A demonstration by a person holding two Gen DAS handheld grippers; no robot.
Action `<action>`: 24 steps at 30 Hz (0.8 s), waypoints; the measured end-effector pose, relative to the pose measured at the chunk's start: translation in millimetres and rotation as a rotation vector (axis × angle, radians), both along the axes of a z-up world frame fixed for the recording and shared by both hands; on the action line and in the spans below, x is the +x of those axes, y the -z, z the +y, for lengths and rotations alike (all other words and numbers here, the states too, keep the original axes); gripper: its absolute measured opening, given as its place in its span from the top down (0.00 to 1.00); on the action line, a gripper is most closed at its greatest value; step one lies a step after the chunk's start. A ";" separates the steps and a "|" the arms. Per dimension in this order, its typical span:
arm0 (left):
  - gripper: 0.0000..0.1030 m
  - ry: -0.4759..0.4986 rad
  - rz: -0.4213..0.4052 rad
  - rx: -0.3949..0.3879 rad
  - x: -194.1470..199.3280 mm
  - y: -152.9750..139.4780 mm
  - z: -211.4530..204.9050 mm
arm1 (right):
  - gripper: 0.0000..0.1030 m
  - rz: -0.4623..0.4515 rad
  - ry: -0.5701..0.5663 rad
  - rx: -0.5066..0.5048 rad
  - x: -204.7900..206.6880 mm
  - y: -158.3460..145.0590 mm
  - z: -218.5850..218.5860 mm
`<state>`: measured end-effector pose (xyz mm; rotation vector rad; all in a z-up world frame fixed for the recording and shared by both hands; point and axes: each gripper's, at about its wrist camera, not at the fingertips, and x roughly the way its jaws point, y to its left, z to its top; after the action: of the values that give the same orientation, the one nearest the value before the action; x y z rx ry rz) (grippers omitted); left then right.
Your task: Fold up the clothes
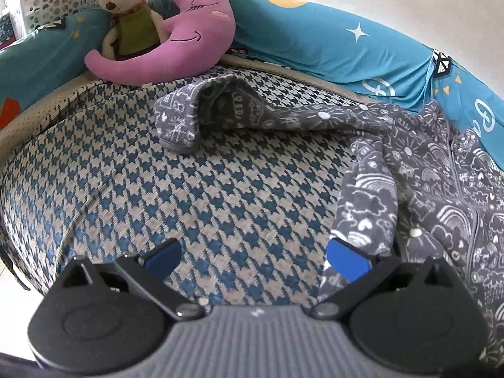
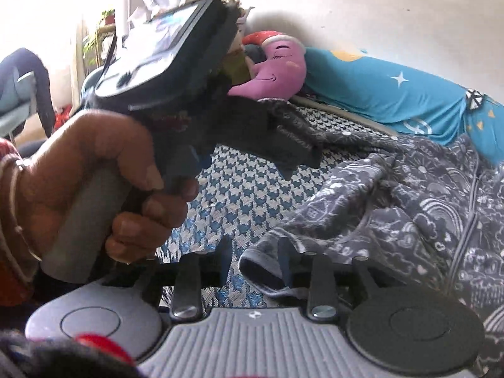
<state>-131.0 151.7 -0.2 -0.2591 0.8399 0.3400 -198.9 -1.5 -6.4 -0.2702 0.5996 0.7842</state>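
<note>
grey printed garment [image 1: 441, 170] — one, at frame right; two plush toys [image 1: 176, 47] upper left. left gripper [image 1: 252, 255] wide and empty; right gripper [image 2: 255, 261] wide — cuff [image 2: 267, 271] between its fingers.

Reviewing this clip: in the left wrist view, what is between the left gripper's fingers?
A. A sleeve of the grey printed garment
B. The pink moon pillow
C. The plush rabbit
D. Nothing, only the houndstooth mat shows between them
D: the left gripper is open with its blue fingers spread wide, and only the houndstooth mat shows in the gap; the grey printed garment lies off to the right.
</note>
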 end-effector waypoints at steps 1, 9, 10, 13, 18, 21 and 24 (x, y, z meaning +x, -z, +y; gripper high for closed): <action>0.01 0.001 0.000 -0.003 -0.2 0.3 0.6 | 0.65 0.003 -0.003 -0.011 1.0 2.3 2.3; 0.00 0.006 0.014 -0.020 -0.2 3.0 2.6 | 0.64 -0.025 -0.005 -0.115 6.5 24.2 18.0; 0.00 0.007 0.014 -0.020 -0.2 2.8 2.4 | 0.64 -0.034 -0.008 -0.131 6.4 27.1 20.1; 0.00 0.009 0.007 -0.020 -0.7 0.5 2.5 | 0.72 -0.053 0.005 -0.167 7.6 34.2 24.3; 0.00 -0.014 -0.025 0.001 -4.1 -10.7 5.6 | 0.92 -0.027 0.031 -0.109 15.6 28.7 22.4; 0.00 -0.049 -0.097 0.071 -12.4 -33.7 8.8 | 0.92 0.081 -0.011 0.083 18.1 6.8 15.7; 0.00 -0.085 -0.186 0.131 -21.8 -58.6 14.1 | 0.87 0.112 -0.041 0.243 18.0 -12.6 8.9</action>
<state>-152.8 165.7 58.4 -0.2013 0.6220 0.4423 -181.0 7.4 6.2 -0.0160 0.5987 0.9069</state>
